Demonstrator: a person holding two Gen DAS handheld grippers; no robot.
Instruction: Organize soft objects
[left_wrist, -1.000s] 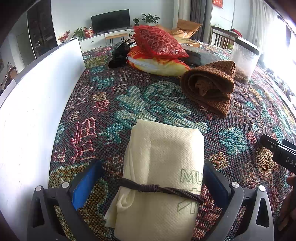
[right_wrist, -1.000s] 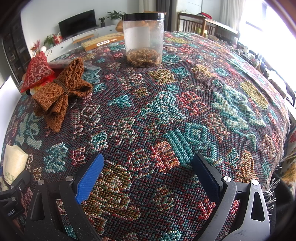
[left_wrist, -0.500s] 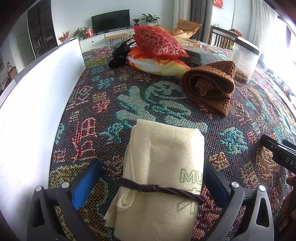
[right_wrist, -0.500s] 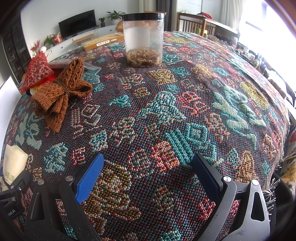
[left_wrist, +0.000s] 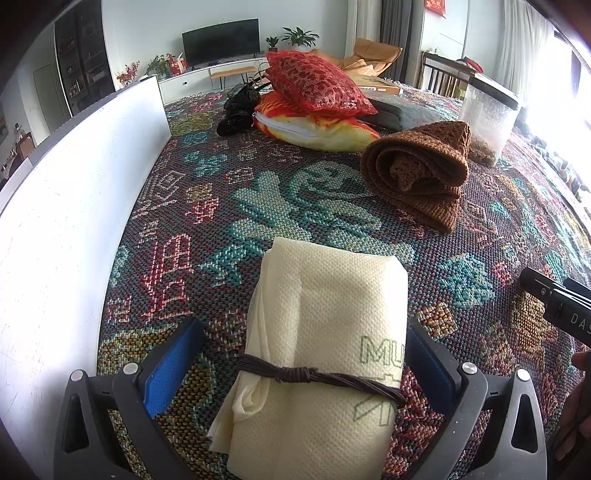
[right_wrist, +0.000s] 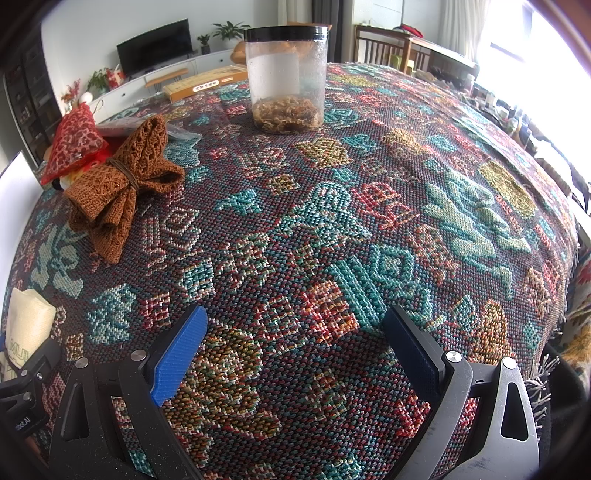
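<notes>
In the left wrist view, a white board is standing along the left edge of the frame, beside the patterned cloth that is covering the counter. At bottom centre, the left tool is sitting with its jaws spread wide around a cream folded cloth, which is lying flat on the patterned cloth and is tied near its lower end by a dark brown cord. The left blue pad is standing apart from the bundle; whether the right pad is touching it I cannot tell. In the upper centre, a red cushion is resting on a yellow-and-orange cushion. To their right, a brown knitted roll is lying just beside a clear jar.

In the right wrist view, the cream bundle is showing at the lower left edge, the brown knit at upper left, and the black-lidded jar at top centre. The right tool is hovering at bottom centre, jaws wide apart and holding nothing, over bare patterned cloth.
</notes>
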